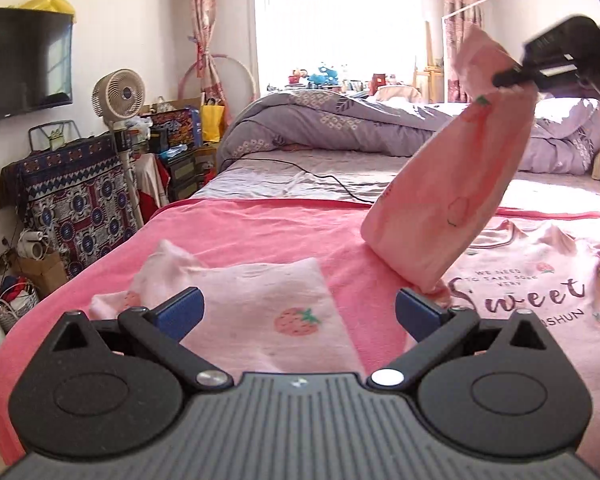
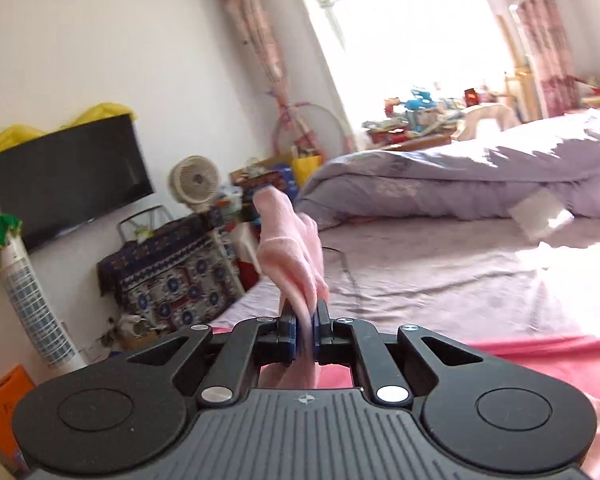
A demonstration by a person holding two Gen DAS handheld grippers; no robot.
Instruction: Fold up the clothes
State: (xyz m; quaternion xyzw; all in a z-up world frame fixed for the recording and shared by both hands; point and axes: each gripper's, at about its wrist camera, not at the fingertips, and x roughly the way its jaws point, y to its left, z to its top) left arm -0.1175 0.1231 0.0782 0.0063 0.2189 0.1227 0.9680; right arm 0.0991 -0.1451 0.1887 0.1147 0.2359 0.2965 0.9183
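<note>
A pale pink garment with strawberry print [image 1: 268,304] lies on the pink blanket [image 1: 260,232]. One part lies flat under my left gripper [image 1: 299,310], which is open and low over it. Another part [image 1: 456,196] is lifted up at the right, held by my right gripper [image 1: 504,78], seen from outside. In the right wrist view my right gripper [image 2: 305,320] is shut on this pink cloth [image 2: 292,248], which sticks up between the pads. A pink shirt printed "Sweet" [image 1: 532,280] lies flat at the right.
A rolled purple duvet [image 1: 340,124] lies across the far bed. A black cable [image 1: 324,178] runs over the grey sheet. Left of the bed stand a fan [image 1: 118,92], a patterned-covered cabinet [image 1: 72,196] and a wall TV [image 1: 24,60].
</note>
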